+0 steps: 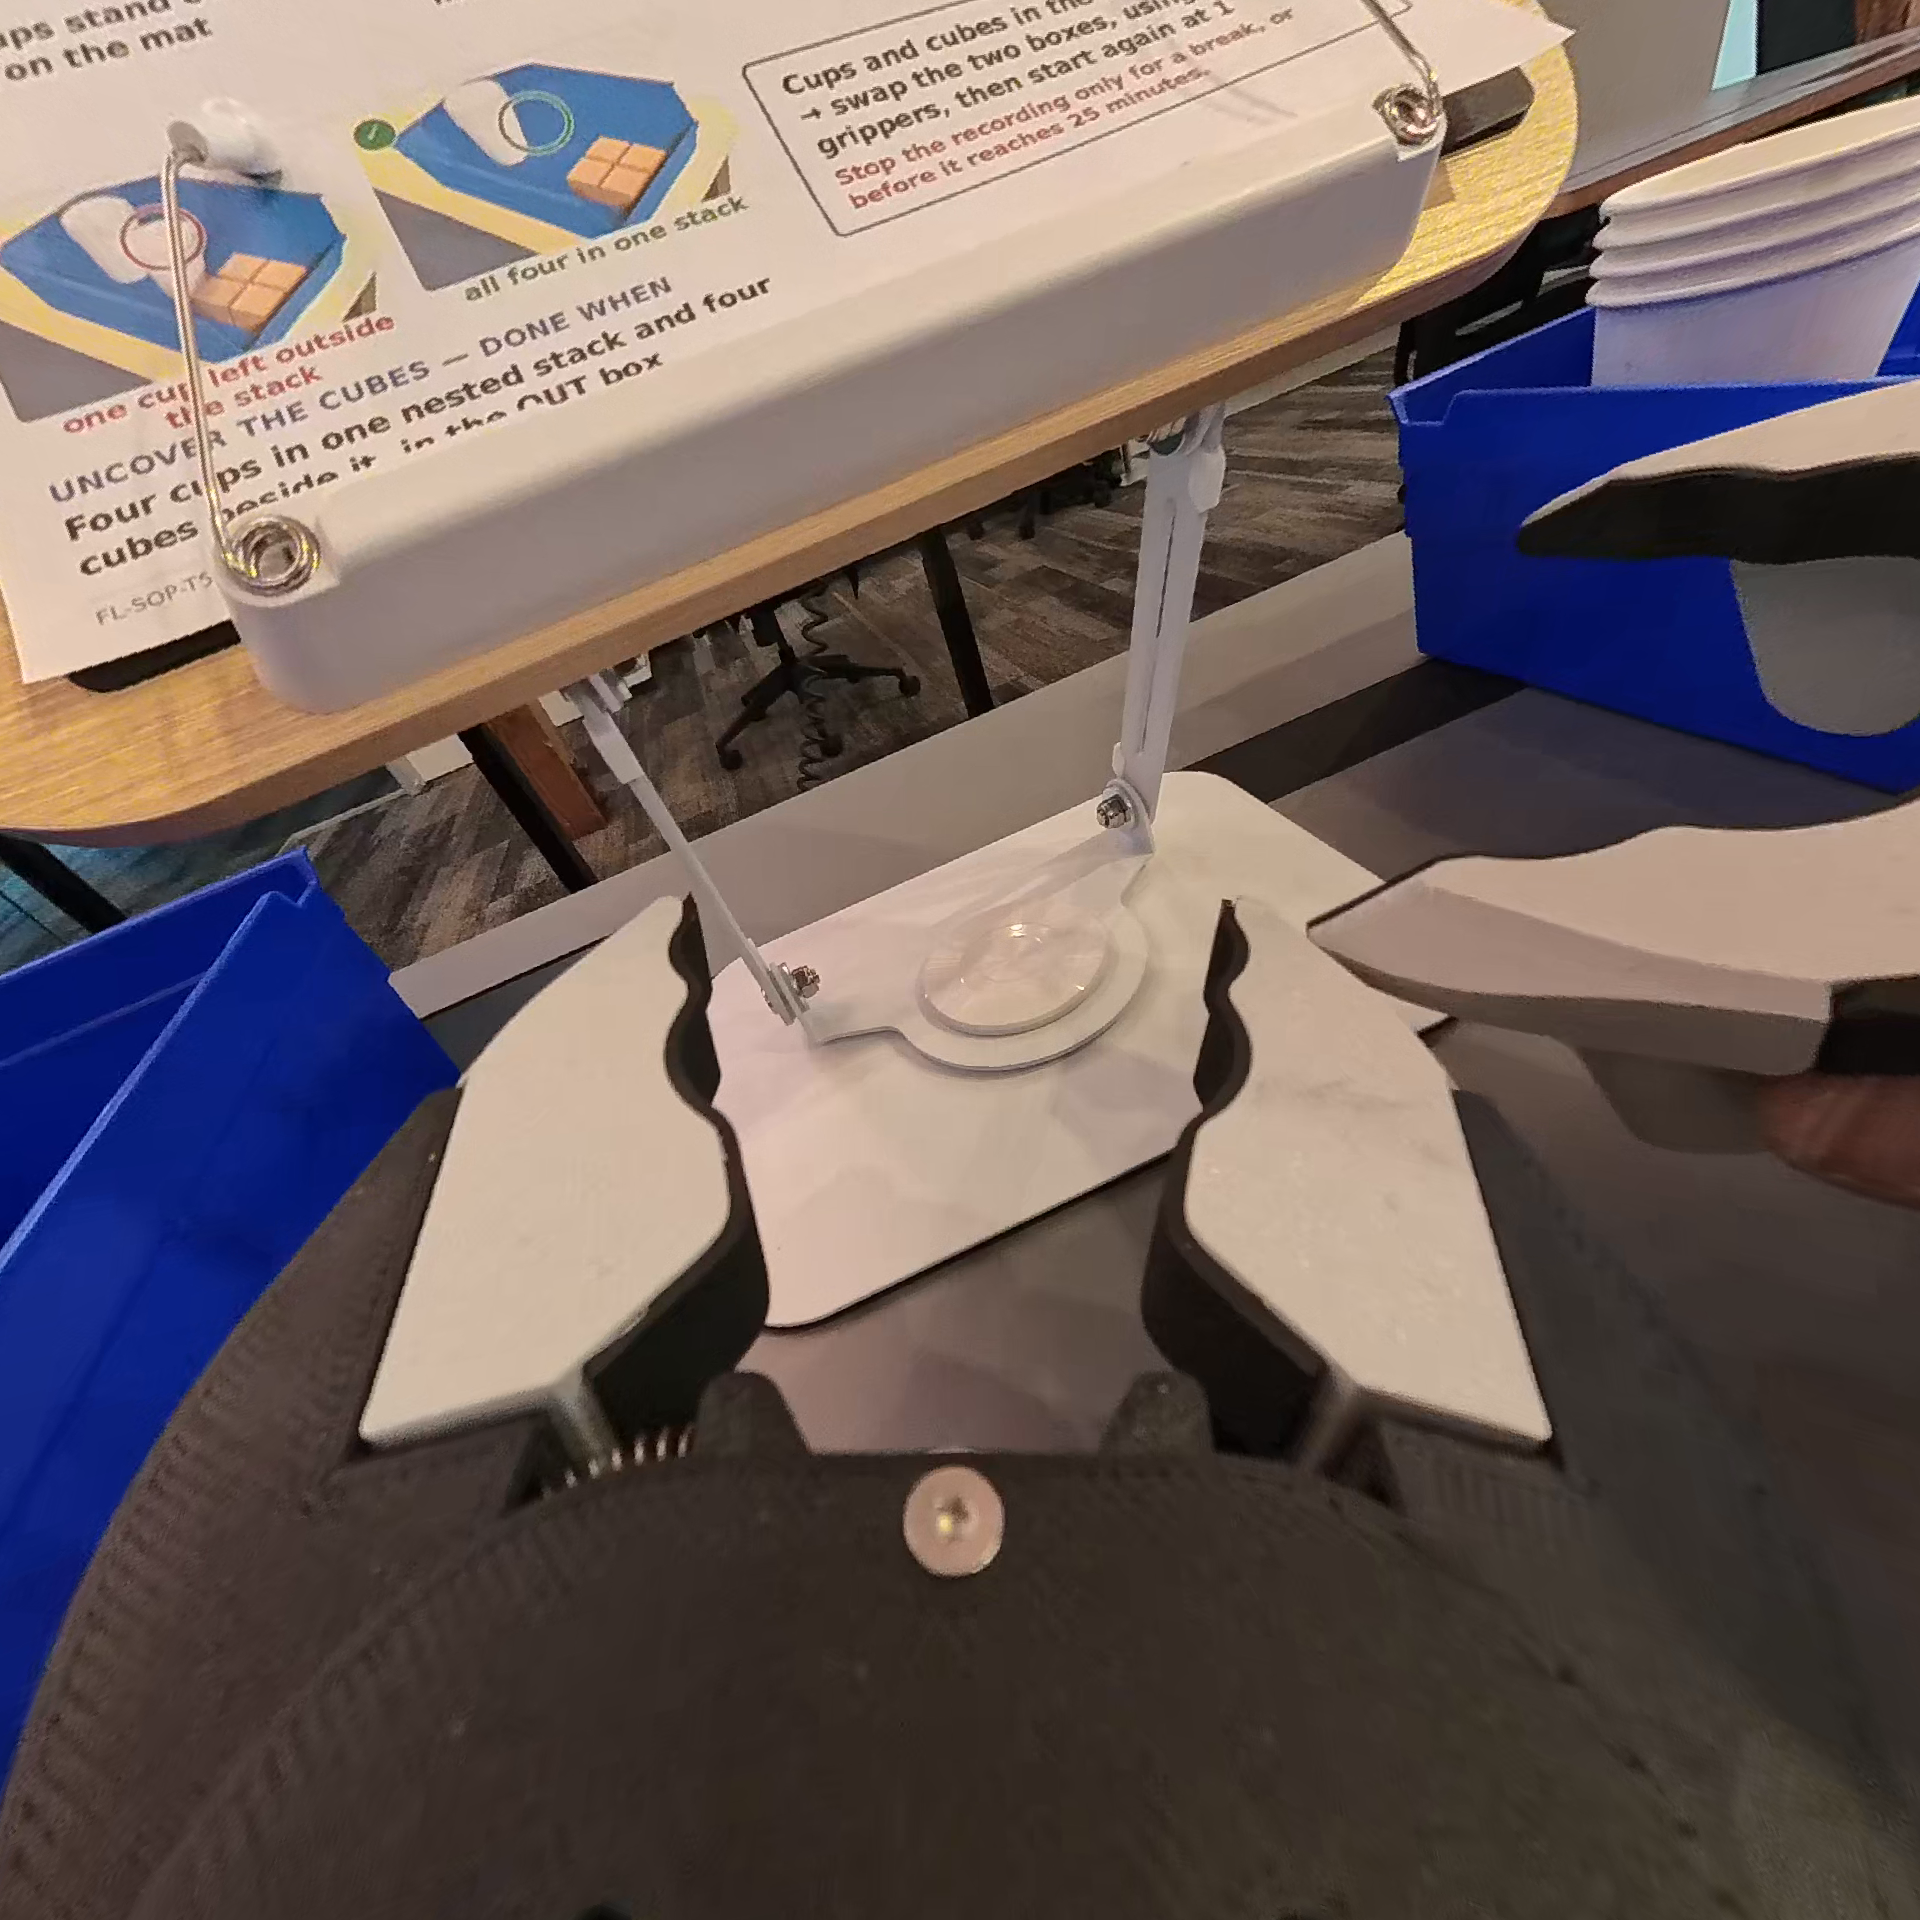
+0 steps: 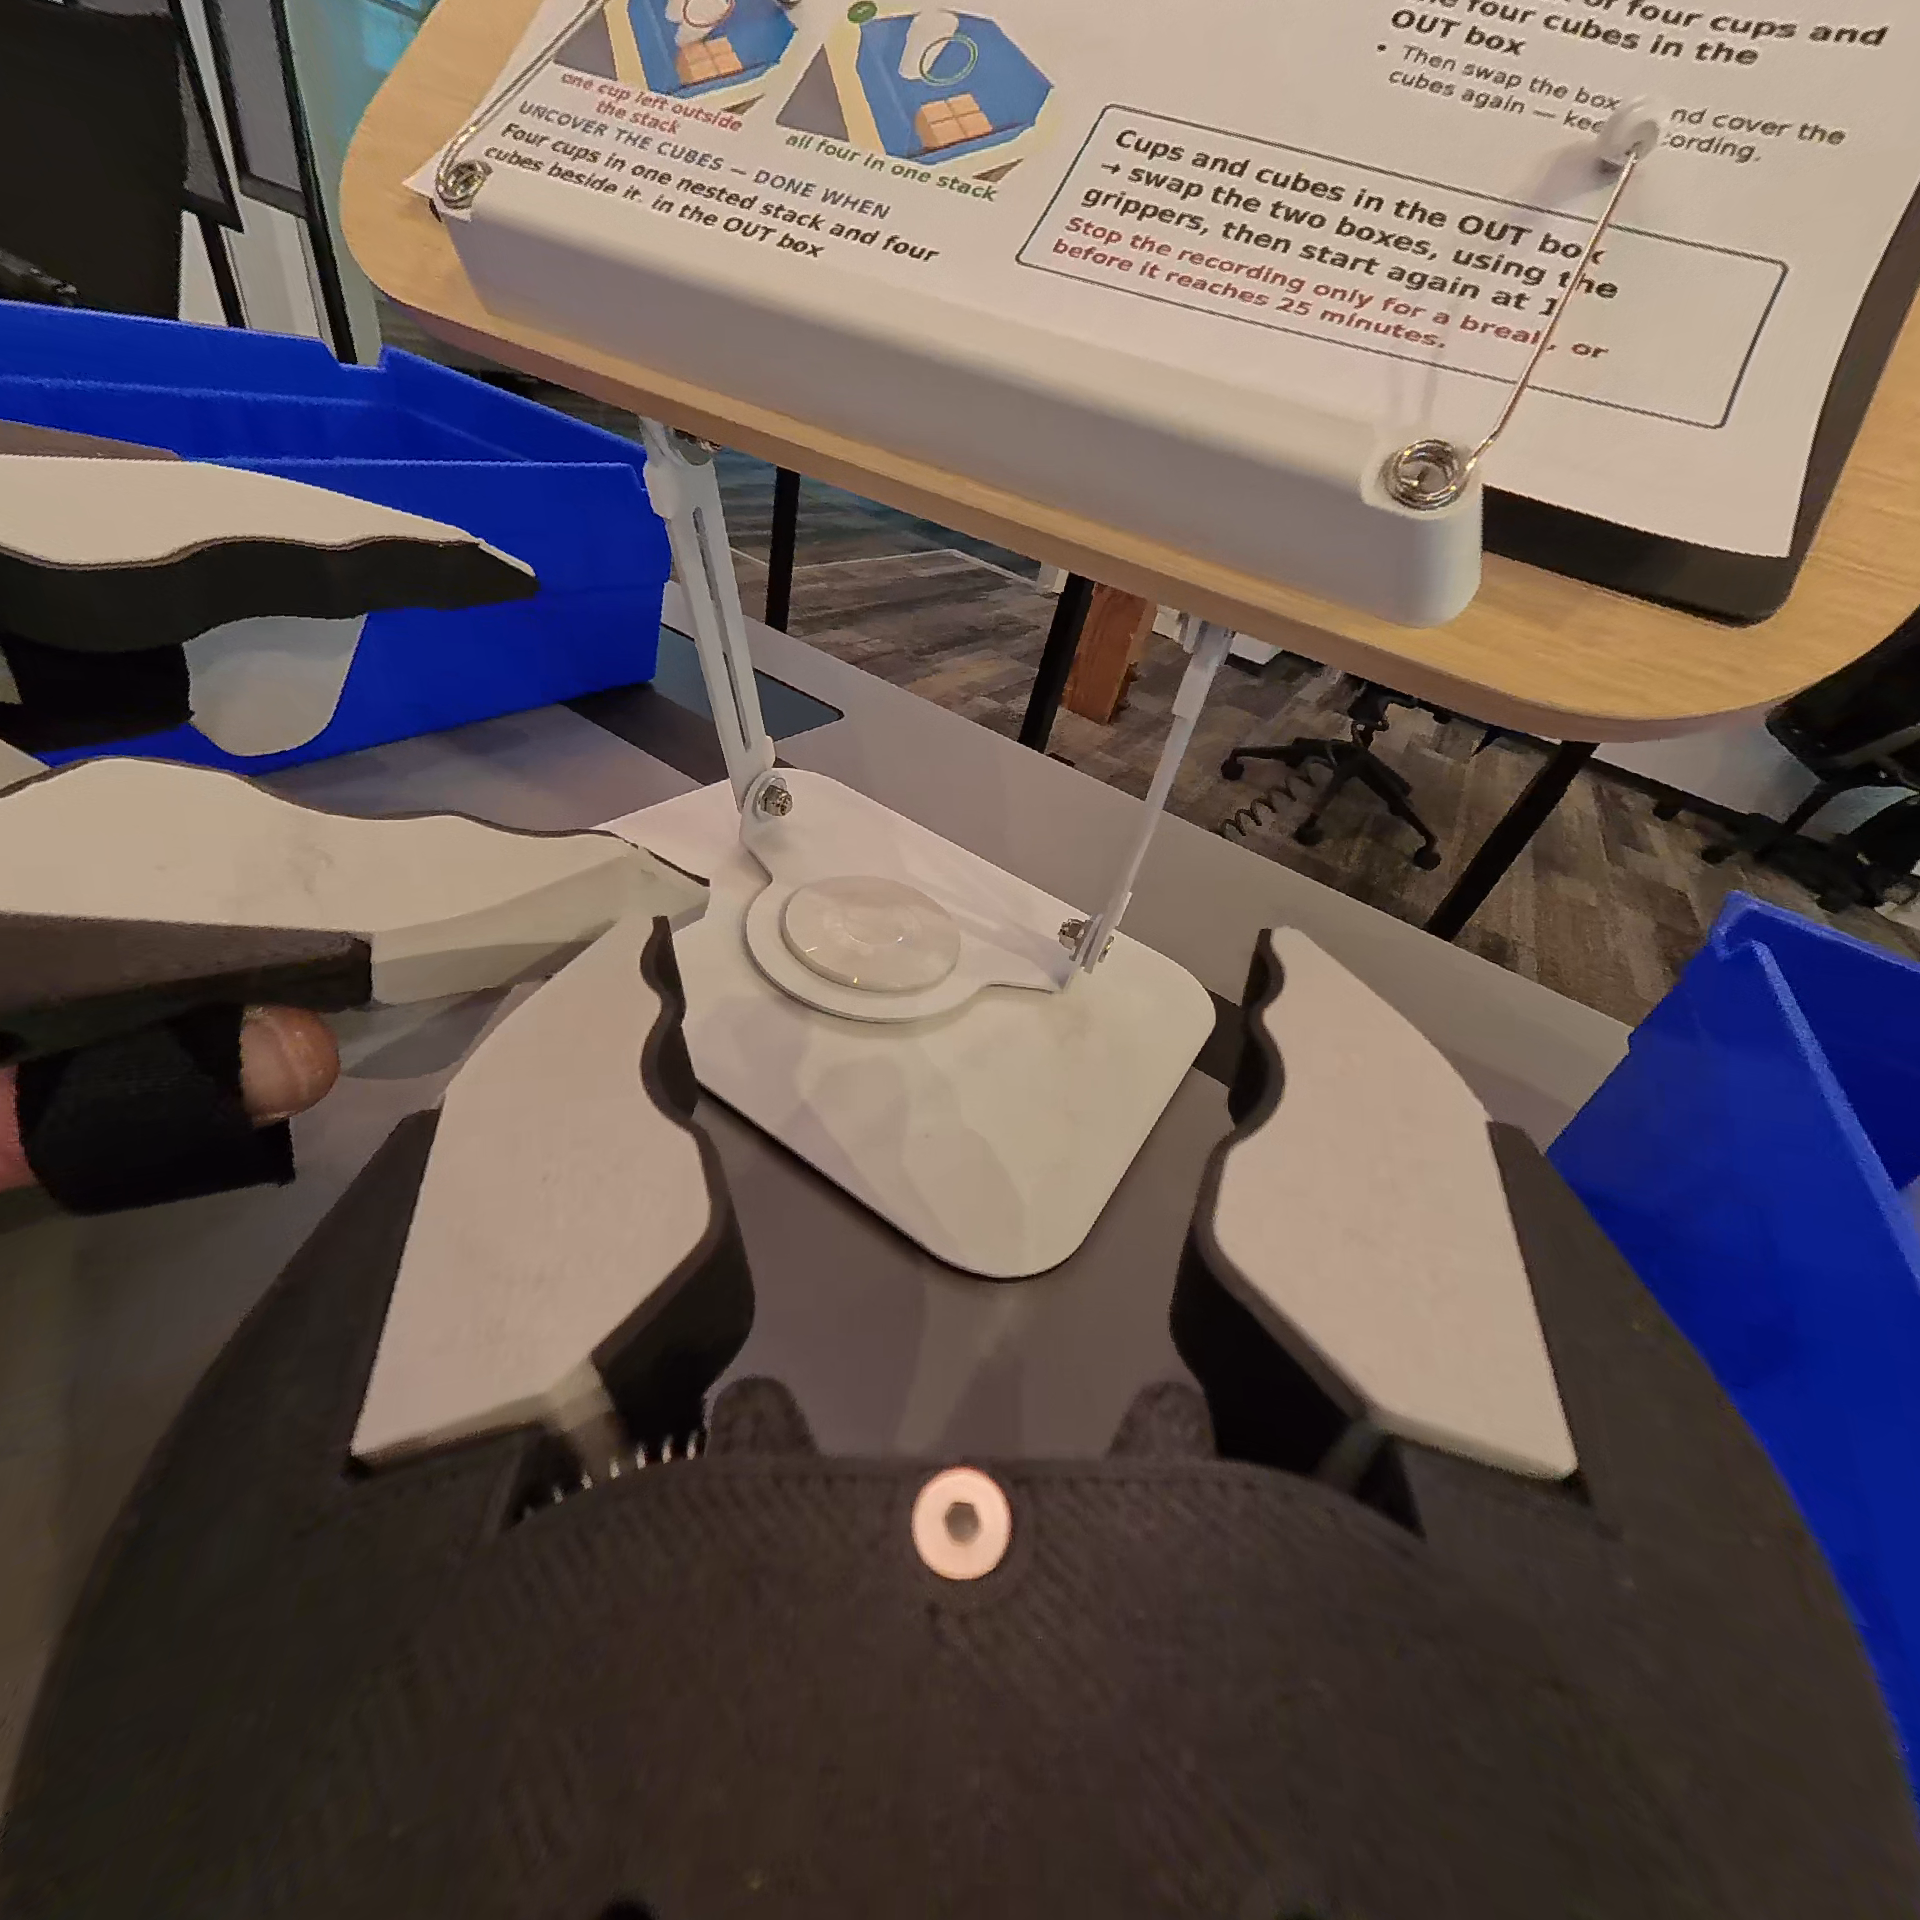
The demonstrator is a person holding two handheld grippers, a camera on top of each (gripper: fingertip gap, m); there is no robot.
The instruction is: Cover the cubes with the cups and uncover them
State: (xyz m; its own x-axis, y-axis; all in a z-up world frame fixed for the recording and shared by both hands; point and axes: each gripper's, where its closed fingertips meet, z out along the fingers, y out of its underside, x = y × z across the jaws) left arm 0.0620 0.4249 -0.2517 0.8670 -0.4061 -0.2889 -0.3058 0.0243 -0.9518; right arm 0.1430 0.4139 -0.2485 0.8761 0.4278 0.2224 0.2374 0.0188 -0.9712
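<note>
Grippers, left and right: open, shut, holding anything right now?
Left gripper: open, holding nothing, aimed at the white stand base.
Right gripper: open, holding nothing, over the same base.

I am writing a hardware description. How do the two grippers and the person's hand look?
Both the left gripper and right gripper have black ribbed printed bodies, one silver centre screw, small springs, and light grey fingers with wavy black inner pads. The hand wears a black fingerless glove.
</note>
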